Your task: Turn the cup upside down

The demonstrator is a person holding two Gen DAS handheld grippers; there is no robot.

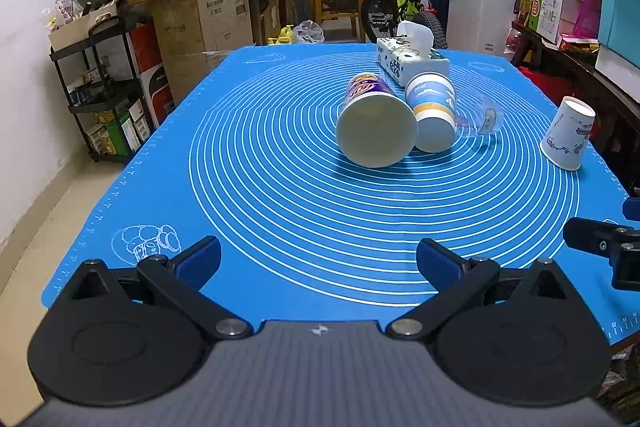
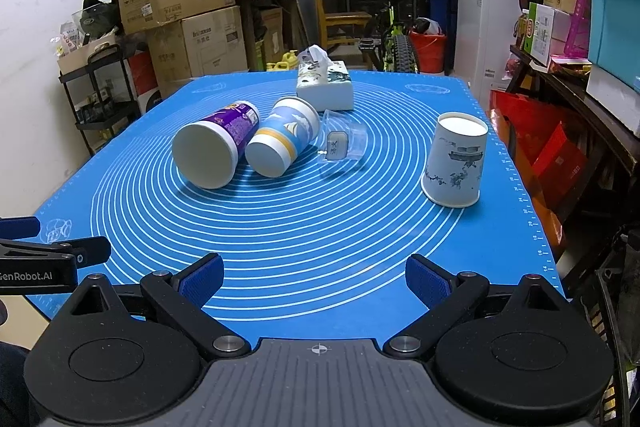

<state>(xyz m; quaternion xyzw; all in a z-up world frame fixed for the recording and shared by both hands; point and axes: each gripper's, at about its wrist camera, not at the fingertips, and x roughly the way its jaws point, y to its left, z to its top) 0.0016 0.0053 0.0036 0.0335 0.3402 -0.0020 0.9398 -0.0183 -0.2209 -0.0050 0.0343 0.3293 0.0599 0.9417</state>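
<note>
The white cup [image 2: 454, 161] already stands upside down on the right side of the blue mat [image 2: 320, 227], so it looks flipped. Left of it, the purple cup [image 2: 214, 151], striped cup [image 2: 282, 141] and clear cup [image 2: 344, 143] lie on their sides. Both the left gripper [image 1: 319, 261] and right gripper [image 2: 315, 277] wait near, jaws wide and holding nothing, ready to pick one.

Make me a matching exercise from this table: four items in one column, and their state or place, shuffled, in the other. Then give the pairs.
Items:
1. purple cup
2. clear plastic cup
3. white cup with blue drawings
4. tissue box

States:
A. stands rim-down, apart on the right
B. farthest back on the blue mat
C. lies on its side, leftmost of the row
D. lies on its side, see-through, with a small label

Pairs: 1-C, 2-D, 3-A, 4-B
</note>
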